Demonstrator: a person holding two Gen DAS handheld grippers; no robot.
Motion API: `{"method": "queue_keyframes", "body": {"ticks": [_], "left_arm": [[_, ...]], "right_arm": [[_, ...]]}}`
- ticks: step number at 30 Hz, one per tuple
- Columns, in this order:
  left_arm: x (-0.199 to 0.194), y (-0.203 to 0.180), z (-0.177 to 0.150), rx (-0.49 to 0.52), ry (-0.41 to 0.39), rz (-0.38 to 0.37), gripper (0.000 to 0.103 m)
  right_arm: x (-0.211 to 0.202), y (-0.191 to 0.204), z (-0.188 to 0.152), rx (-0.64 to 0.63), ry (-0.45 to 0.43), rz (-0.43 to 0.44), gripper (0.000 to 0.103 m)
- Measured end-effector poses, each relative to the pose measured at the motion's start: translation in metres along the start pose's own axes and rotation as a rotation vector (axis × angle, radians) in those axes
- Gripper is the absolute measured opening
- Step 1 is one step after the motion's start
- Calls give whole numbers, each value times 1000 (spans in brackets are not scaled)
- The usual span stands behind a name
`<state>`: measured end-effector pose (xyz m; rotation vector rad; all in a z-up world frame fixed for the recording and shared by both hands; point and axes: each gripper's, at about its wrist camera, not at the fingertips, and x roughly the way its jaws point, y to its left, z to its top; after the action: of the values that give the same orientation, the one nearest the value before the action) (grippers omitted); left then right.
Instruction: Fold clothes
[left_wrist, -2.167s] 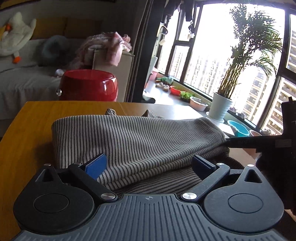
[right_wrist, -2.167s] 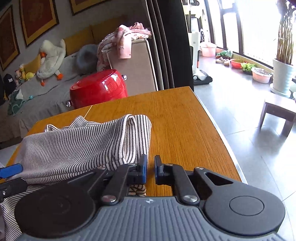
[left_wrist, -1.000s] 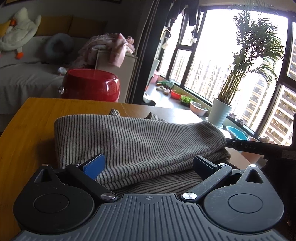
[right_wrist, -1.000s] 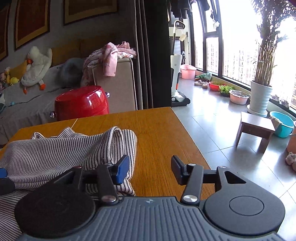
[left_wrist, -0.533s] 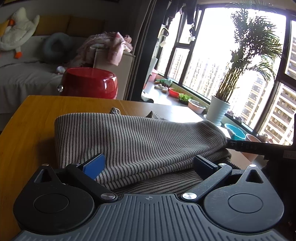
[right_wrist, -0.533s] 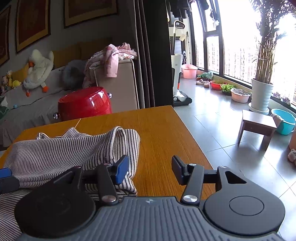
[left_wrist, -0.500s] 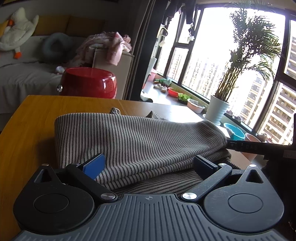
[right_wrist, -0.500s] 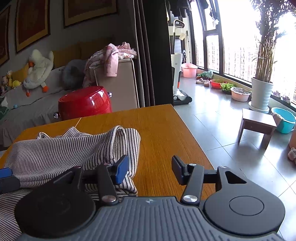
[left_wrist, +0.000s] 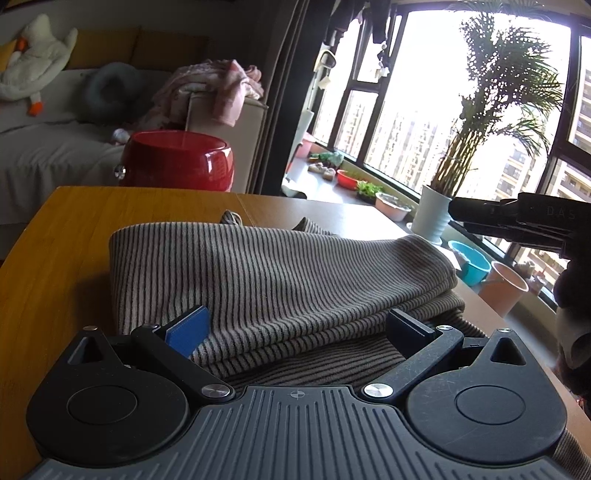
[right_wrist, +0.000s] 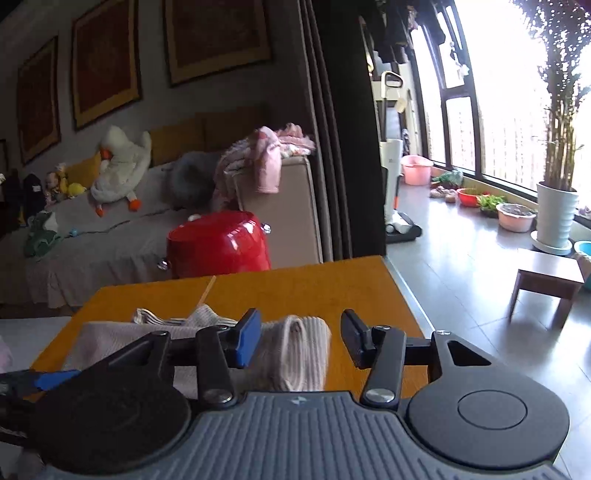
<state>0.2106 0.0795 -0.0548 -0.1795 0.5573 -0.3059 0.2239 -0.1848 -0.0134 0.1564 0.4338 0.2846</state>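
On the wooden table (left_wrist: 55, 266), a folded striped garment (left_wrist: 280, 273) lies across its near half, reaching toward the right edge.
The left gripper (left_wrist: 299, 328) gapes wide around the garment's near folds without pinching them; the right gripper (right_wrist: 299, 338), lifted clear, hangs released.

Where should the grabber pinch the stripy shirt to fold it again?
Probably the rounded folded end of the striped shirt, nearest the right gripper. Come from the right table edge: that end is thick, raised and unobstructed, so open fingers could slide around it.
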Motion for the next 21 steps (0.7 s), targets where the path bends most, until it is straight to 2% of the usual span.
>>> {"method": "queue_keyframes", "body": {"ticks": [2,3,5,6,8,11,12,13,17,18,21], "left_arm": [[1,-1,0,4,2,4,103],[1,-1,0,3,1,3,103],[0,0,0,-3,-2,-2,103],[0,1,0,-6,-4,-5,103],[0,1,0,-5,-1,-8,103],[0,3,0,-17,-3,-14,103],[0,3,0,-21,-2,-14,103],[1,3,1,-26,-2,-14,103],[5,4,3,-59,-7,-31,103],[6,5,4,-63,-3,-37,103],[0,9,2,-65,-4,-49,103]], "right_arm": [[12,7,4,38,67,110,49],[22,8,1,56,121,133,49],[46,9,-14,58,215,98,49],[55,6,-26,57,237,78,45],[57,5,-39,28,189,92,47],[63,17,-38,-24,201,89,55],[65,22,-38,-51,208,85,61],[67,27,-38,-76,216,79,63],[64,37,-41,-121,212,43,64],[63,34,-41,-115,207,47,64],[55,8,-39,17,175,153,64]]}}
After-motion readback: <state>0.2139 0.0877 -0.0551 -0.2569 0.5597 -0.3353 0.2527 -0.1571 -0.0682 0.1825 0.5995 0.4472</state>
